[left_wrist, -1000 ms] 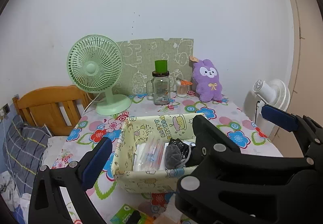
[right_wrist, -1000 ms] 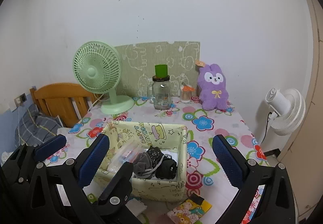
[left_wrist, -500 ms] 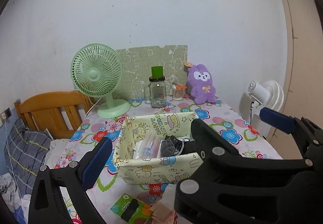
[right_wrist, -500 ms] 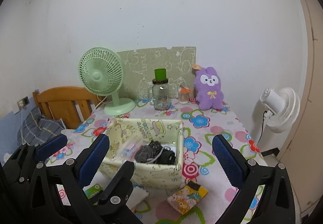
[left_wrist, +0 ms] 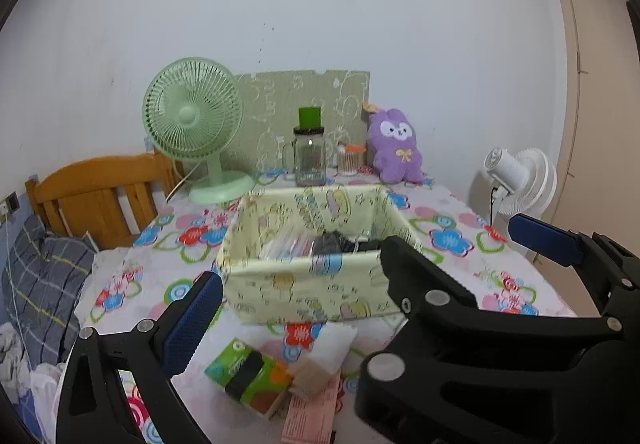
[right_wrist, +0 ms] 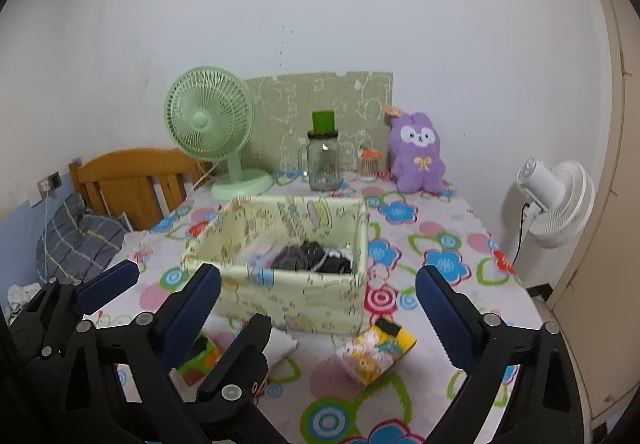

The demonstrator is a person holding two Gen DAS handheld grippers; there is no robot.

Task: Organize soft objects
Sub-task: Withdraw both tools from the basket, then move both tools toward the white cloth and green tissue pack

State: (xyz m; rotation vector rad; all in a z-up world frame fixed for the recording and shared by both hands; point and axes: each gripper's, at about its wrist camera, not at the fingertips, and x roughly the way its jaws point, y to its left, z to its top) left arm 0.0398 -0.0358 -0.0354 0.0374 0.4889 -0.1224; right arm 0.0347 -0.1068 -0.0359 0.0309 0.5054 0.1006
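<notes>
Pale yellow fabric storage bin point(right_wrist: 280, 272) at centre of a flower-print tabletop point(right_wrist: 436, 244), holding dark soft items point(right_wrist: 312, 258) and clear-wrapped packets point(left_wrist: 286, 246); purple plush rabbit point(right_wrist: 418, 153) upright at the far edge against the wall, well apart from the bin; green desk fan point(left_wrist: 196, 131), glass jar with green cap point(left_wrist: 310, 153) and small orange-lidded jar point(left_wrist: 351, 159) lined up beside it. Left gripper point(left_wrist: 360, 272) low over the near edge, blue-padded fingers point(left_wrist: 192, 320) wide apart, nothing between them; right gripper point(right_wrist: 320, 316) likewise, fingers point(right_wrist: 444, 318) spread and bare. Near edge of tabletop scattered with a green packet point(left_wrist: 236, 368), a white folded cloth point(left_wrist: 336, 344) and a yellow cartoon-print packet point(right_wrist: 374, 350), all just in front of the bin. White floor fan point(right_wrist: 554, 199) off to the right; wooden bed frame point(left_wrist: 96, 191) and plaid pillow point(left_wrist: 44, 280) to the left.
</notes>
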